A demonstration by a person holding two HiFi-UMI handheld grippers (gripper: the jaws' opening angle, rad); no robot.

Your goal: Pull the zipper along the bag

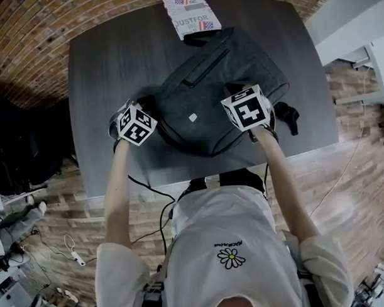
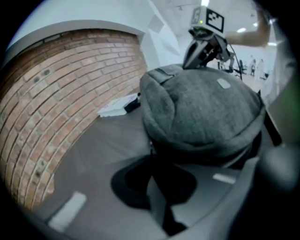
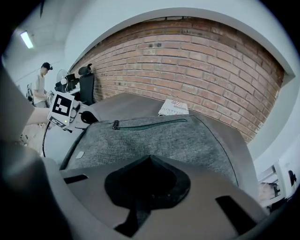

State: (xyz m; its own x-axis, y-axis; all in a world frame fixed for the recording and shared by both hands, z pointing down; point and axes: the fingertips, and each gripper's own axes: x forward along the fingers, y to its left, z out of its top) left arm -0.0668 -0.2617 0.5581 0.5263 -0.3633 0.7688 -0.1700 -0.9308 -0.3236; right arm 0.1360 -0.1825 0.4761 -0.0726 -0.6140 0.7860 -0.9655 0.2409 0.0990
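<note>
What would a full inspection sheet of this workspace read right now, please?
Surface: dark grey table, wood-grain top.
Job's things: grey backpack lying flat; zipper pull at its left edge.
Clutter: printed booklet at the table's far edge; black strap end right of the backpack.
Grippers: left gripper jaws together right at the zipper pull, grip unclear; right gripper jaws together on the backpack's fabric.
Cables: black cable hanging below the table's near edge.
Surroundings: brick wall; a person standing far off; loose gear on the floor.
</note>
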